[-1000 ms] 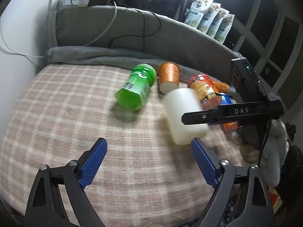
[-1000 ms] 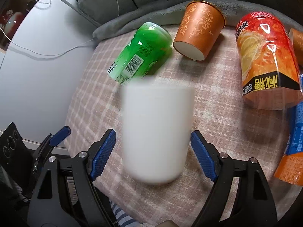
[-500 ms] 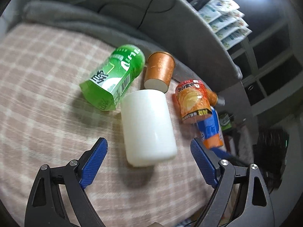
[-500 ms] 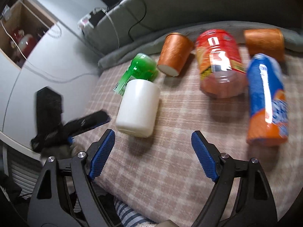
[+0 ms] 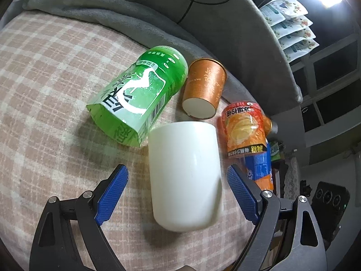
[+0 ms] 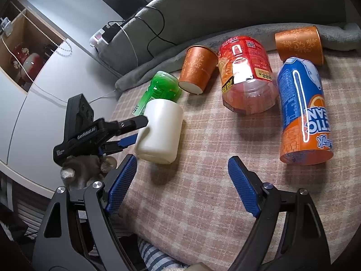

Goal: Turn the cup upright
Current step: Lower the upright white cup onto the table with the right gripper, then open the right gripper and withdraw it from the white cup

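A plain white cup (image 5: 185,176) lies on its side on the pink checked cloth (image 5: 45,103), its closed base towards me. My left gripper (image 5: 178,192) is open, with its blue pads on either side of the cup and not touching it. In the right wrist view the same cup (image 6: 160,133) lies at the left, with the left gripper (image 6: 126,133) around its near end. My right gripper (image 6: 180,185) is open and empty, over bare cloth to the right of the cup.
A green bottle (image 5: 140,94), an orange paper cup (image 5: 205,90), an orange-red canister (image 5: 246,131) and a blue-orange can (image 6: 302,115) lie on the cloth. A second orange cup (image 6: 300,43) lies at the back. A grey blanket (image 5: 112,9) borders the far side.
My left gripper has swung in and closed the distance, so the white cup now lies between its open pads. My right gripper has pulled back and away from the cup.
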`<action>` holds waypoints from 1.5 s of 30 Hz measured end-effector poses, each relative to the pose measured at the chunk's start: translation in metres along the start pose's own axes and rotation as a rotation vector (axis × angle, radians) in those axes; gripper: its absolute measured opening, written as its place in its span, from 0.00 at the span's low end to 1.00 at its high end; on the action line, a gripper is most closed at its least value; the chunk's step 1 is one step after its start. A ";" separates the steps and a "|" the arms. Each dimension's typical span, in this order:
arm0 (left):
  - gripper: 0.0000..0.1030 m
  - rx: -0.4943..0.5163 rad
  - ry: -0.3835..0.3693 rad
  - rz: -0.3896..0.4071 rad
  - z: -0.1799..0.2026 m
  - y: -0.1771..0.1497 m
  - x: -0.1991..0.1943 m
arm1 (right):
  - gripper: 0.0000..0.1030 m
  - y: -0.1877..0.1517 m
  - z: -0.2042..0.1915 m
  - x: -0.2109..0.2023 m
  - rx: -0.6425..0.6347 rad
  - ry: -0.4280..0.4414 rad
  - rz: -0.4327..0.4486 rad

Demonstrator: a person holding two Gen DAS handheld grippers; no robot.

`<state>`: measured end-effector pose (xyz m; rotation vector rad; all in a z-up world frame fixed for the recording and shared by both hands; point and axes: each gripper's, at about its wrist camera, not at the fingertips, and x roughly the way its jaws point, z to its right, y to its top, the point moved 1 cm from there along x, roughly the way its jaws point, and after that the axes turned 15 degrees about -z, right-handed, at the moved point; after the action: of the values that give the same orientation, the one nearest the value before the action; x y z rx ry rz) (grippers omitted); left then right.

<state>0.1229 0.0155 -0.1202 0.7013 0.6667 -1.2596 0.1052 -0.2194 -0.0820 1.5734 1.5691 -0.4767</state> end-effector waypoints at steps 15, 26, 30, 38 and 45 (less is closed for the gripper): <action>0.73 0.057 0.047 -0.024 0.018 0.003 0.019 | 0.83 -0.007 0.019 -0.005 0.059 -0.009 0.028; 0.72 0.162 0.129 0.055 0.044 -0.012 0.010 | 0.83 -0.012 0.011 -0.009 0.017 -0.065 0.065; 0.72 0.214 0.159 0.080 0.056 -0.019 0.010 | 0.83 -0.014 0.008 -0.011 0.006 -0.077 0.074; 0.72 0.268 0.202 0.117 0.072 -0.026 0.011 | 0.83 -0.018 0.006 -0.016 0.009 -0.085 0.087; 0.72 0.318 0.262 0.166 0.082 -0.031 0.011 | 0.83 -0.021 0.009 -0.020 0.022 -0.090 0.093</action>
<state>0.0999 -0.0598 -0.0812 1.1761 0.6106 -1.1406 0.0850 -0.2418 -0.0780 1.6113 1.4215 -0.5078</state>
